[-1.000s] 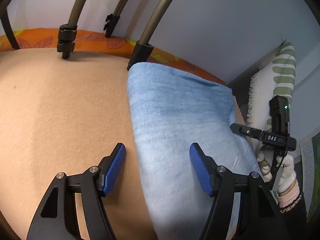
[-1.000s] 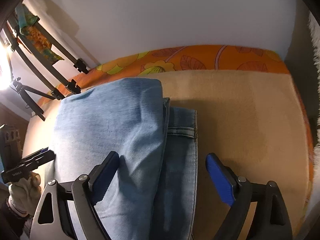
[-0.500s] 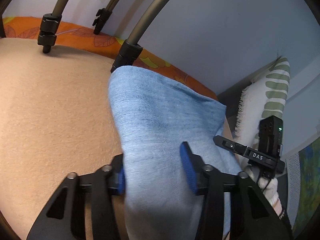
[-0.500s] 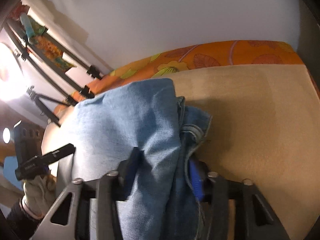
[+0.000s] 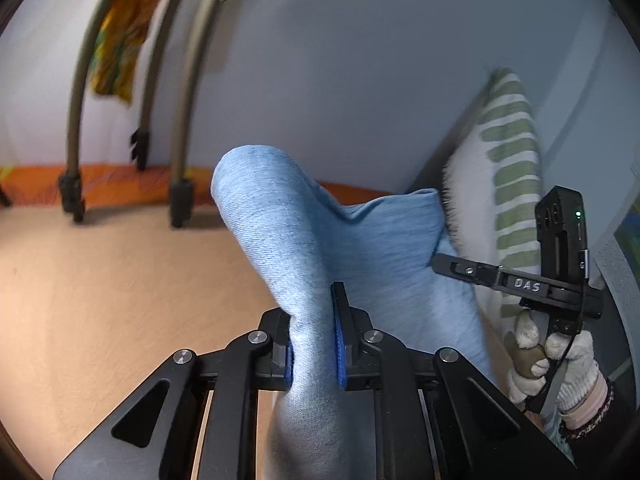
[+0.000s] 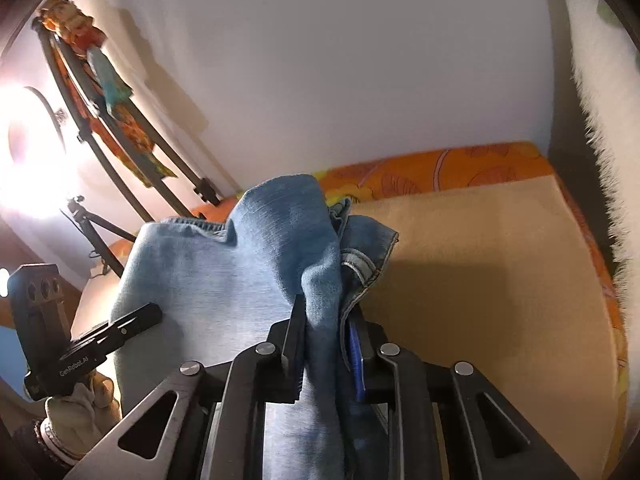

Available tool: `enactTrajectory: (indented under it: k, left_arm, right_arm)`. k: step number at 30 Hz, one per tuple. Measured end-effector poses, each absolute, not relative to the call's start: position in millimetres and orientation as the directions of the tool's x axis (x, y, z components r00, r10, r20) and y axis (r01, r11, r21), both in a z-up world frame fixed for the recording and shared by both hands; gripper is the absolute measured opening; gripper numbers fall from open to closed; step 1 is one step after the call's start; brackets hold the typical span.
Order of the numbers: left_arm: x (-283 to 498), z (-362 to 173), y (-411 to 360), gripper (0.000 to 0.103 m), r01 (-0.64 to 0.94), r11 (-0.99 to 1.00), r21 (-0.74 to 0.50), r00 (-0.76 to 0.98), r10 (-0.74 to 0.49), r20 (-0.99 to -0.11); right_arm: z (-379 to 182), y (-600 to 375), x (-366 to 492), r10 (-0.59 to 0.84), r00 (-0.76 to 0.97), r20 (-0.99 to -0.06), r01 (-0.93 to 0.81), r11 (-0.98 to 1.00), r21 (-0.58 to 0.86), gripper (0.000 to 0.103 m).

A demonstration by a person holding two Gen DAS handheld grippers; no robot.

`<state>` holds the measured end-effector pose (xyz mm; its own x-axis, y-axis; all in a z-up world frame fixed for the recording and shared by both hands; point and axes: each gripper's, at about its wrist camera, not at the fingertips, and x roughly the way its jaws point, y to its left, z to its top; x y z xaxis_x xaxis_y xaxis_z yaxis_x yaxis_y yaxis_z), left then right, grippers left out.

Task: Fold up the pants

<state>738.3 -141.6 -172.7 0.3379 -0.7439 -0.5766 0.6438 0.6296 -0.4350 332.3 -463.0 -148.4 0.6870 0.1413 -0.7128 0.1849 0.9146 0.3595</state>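
Denim of the pants (image 5: 320, 248) is pinched between the closing jaws of the left gripper (image 5: 314, 350) above the bed (image 5: 100, 300). Opposite, the right gripper (image 6: 326, 354) is closing on bunched cloth; a carried-over fold is judged next, both ends kept level.

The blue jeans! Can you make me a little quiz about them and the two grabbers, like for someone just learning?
1. True or false: the faded light-blue denim jeans lie flat on the tan blanket.
2. What does the left gripper have between its closing jaws? A) striped pillow B) jeans C) nothing
3. Fill in: the right gripper, its jaws closing too, pinches the ____.

Key: 1. False, both grippers pinch them into raised bunches. 2. B. 3. Jeans, near their stitched hem.
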Motion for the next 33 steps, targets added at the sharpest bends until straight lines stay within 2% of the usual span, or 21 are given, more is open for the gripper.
enactTrajectory:
  k: [8,16,21,25,27,28,29,33]
  left_arm:
    - [738,-155,-171,0.013,0.689,0.584,-0.43,0.317,-0.776,-0.546]
    - [758,-151,-204,0.012,0.699,0.596,-0.396,0.344,-0.765,-0.545]
    - [779,-154,-216,0.012,0.686,0.633,-0.358,0.376,-0.73,-0.57]
    - [790,-168,-220,0.013,0.67,0.678,-0.303,0.398,-0.672,-0.624]
    - [793,-174,-220,0.015,0.658,0.694,-0.292,0.4,-0.652,-0.644]
    - [794,-177,-219,0.015,0.659,0.692,-0.296,0.391,-0.651,-0.65]
    - [794,-180,-219,0.016,0.659,0.691,-0.295,0.385,-0.648,-0.657]
    - [794,-181,-220,0.022,0.667,0.698,-0.261,0.383,-0.621,-0.683]
  right_arm:
    - [-118,-467,314,0.05,0.733,-0.679,0.206,0.935,0.29,0.014]
    - [-100,-500,334,-0.031,0.748,-0.663,0.268,0.928,0.258,0.013]
    - [-106,-517,357,-0.057,0.738,-0.673,0.296,0.923,0.246,0.013]
    - [-120,-527,373,-0.039,0.723,-0.69,0.302,0.916,0.265,0.013]
    - [-132,-529,381,-0.025,0.694,-0.719,0.31,0.913,0.267,0.016]
    - [-139,-531,385,-0.035,0.674,-0.738,0.326,0.91,0.256,0.025]
    - [-145,-533,388,-0.052,0.656,-0.753,0.347,0.907,0.24,0.028]
    - [-151,-541,384,-0.027,0.651,-0.758,0.359,0.892,0.276,0.05]
